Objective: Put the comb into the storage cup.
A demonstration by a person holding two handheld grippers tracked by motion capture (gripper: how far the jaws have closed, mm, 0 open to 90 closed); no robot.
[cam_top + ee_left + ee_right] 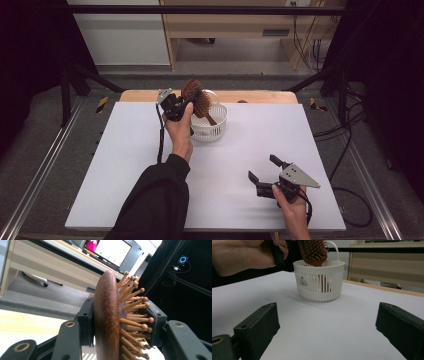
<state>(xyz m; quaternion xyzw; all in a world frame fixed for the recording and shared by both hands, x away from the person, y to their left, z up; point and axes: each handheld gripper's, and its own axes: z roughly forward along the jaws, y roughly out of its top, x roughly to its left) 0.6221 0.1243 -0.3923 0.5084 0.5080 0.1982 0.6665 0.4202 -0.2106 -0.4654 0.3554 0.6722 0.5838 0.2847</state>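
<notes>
On the table (150, 175): one white sheet, with one basket on its far half.
Basket (212, 131): one white slotted tub; my hairbrush's handle dips inside.
Hairbrush (196, 98): one, wooden, head above the basket's rim, long axis tilted, handle down.
My left tongs (181, 103): pinching the brush head at the basket's left rim.
My right tongs (261, 168): spread, empty, well short of the basket.

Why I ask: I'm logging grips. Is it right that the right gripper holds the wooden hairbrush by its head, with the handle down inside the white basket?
Not quite: the left gripper holds the wooden hairbrush, as the left gripper view shows. The right gripper rests open. The handle does reach into the white basket.
</notes>
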